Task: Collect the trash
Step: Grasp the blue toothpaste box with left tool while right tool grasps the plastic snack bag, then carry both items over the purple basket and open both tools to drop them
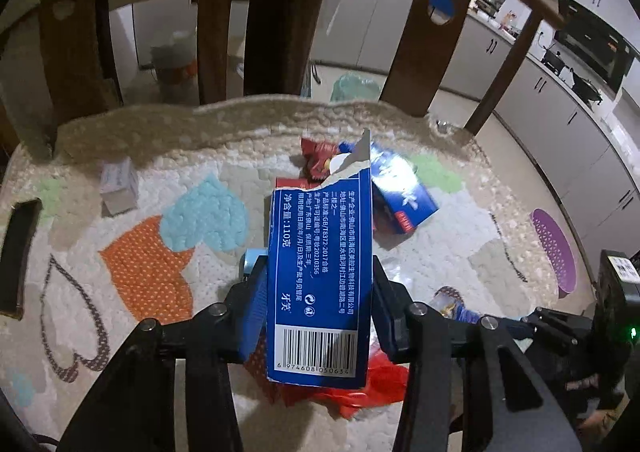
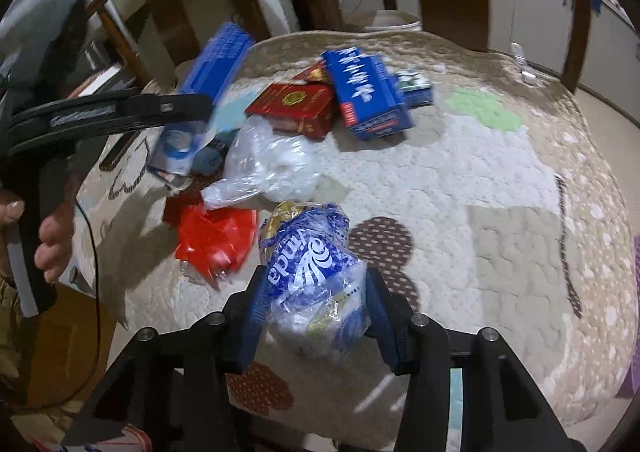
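My left gripper is shut on a torn blue toothpaste box and holds it upright above the quilted mat. My right gripper is shut on a crumpled blue and white Vinda plastic wrapper. On the mat lie a red plastic bag, a clear plastic bag, a red box, a blue box and a small blue-green carton. The left gripper with the toothpaste box shows at the left of the right wrist view.
Dark wooden chair legs stand beyond the mat's far edge. A small white box lies at the left of the mat. A white bucket sits behind the legs. Kitchen cabinets run along the right.
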`<state>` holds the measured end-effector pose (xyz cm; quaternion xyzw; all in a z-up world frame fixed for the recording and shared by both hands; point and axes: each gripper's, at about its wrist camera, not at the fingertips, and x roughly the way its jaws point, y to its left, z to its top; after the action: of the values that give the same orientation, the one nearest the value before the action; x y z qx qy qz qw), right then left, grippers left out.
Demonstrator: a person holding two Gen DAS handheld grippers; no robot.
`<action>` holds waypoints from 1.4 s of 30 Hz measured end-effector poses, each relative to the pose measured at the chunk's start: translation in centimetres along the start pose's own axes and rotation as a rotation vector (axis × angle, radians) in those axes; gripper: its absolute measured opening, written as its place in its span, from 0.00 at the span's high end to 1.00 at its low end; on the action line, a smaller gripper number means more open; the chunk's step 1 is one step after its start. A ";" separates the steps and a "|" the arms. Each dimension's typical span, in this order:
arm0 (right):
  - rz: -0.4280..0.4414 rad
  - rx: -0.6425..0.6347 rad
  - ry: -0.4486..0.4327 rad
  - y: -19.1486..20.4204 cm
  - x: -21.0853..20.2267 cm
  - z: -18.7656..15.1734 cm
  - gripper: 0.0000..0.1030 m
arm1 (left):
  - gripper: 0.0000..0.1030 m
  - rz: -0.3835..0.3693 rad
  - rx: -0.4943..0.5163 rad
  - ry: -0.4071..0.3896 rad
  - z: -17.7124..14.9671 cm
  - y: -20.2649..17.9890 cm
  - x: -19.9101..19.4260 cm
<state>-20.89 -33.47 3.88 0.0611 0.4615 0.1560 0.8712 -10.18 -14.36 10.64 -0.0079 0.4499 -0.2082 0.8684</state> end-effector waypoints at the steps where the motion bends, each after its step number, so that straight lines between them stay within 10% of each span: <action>1: -0.002 0.010 -0.007 -0.4 -0.4 -0.1 0.50 | 0.56 0.002 0.004 -0.012 0.1 -0.3 -0.6; 22: -0.151 0.255 -0.160 -10.7 -9.1 -2.1 0.50 | 0.56 -0.079 0.218 -0.043 0.1 -12.0 -2.0; 42: -0.362 0.465 -0.211 -24.1 -14.7 -6.4 0.50 | 0.56 -0.234 0.428 0.104 0.6 -30.4 6.8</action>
<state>-28.64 -61.31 5.72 0.1913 0.3952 -0.1185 0.8906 -17.03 -44.75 11.81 0.1351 0.4358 -0.3980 0.7959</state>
